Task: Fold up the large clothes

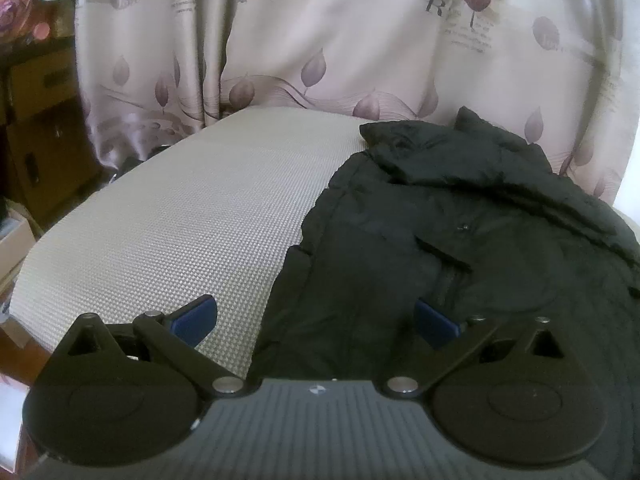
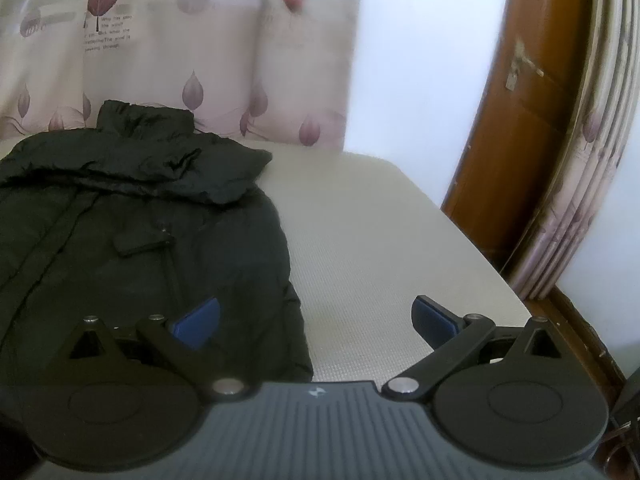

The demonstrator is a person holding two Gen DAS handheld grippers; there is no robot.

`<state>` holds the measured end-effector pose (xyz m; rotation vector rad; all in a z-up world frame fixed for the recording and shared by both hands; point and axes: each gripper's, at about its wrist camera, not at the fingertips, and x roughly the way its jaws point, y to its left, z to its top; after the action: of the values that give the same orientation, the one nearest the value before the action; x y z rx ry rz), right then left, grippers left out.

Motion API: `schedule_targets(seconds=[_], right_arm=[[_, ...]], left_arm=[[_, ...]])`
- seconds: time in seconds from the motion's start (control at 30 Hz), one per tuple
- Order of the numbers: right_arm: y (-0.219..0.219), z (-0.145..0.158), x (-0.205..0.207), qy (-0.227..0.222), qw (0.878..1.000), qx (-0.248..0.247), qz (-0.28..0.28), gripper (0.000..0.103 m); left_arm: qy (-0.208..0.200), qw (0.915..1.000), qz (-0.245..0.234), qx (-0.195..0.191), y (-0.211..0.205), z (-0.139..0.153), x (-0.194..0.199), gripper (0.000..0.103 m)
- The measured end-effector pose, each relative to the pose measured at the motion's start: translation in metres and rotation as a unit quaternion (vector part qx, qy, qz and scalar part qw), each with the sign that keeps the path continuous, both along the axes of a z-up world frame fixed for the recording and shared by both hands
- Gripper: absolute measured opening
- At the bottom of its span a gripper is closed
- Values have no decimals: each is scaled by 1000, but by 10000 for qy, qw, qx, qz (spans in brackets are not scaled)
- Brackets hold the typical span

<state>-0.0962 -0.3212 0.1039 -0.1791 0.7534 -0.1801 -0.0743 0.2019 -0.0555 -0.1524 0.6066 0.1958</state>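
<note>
A black padded jacket [image 1: 460,248] lies on a beige woven mat [image 1: 192,216], its collar toward the curtain and its sleeves folded in over the body. My left gripper [image 1: 316,320] is open above the jacket's near left edge, one blue pad [image 1: 196,318] over the mat and the other over the jacket. In the right wrist view the jacket [image 2: 120,232] fills the left half. My right gripper [image 2: 316,320] is open over the jacket's near right edge, its right pad [image 2: 434,320] over the bare mat [image 2: 380,240]. Neither gripper holds anything.
A pale curtain with purple leaf prints [image 1: 320,40] hangs behind the mat. Wooden furniture [image 1: 36,120] stands at the left. A brown wooden frame [image 2: 520,120] and a bunched curtain [image 2: 592,160] stand at the right, beyond the mat's edge.
</note>
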Motion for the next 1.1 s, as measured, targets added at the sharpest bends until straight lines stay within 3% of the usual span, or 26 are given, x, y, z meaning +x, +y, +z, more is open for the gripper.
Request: schedule_targets(seconds=[0.9,1.0,1.1], right_arm=[[-4,-13,6,223,9997,5,17,103],[-15,-21,4,253,9994,215,49,103],[-38,-34,-3,289,9965,780,101,103]], left_arm=[[58,10000,-32,37,3,-2,-1,103],[10,9998,-149,-108,13,3,-9,103],[-119,9987,-379,-322,31,11,-20,103]])
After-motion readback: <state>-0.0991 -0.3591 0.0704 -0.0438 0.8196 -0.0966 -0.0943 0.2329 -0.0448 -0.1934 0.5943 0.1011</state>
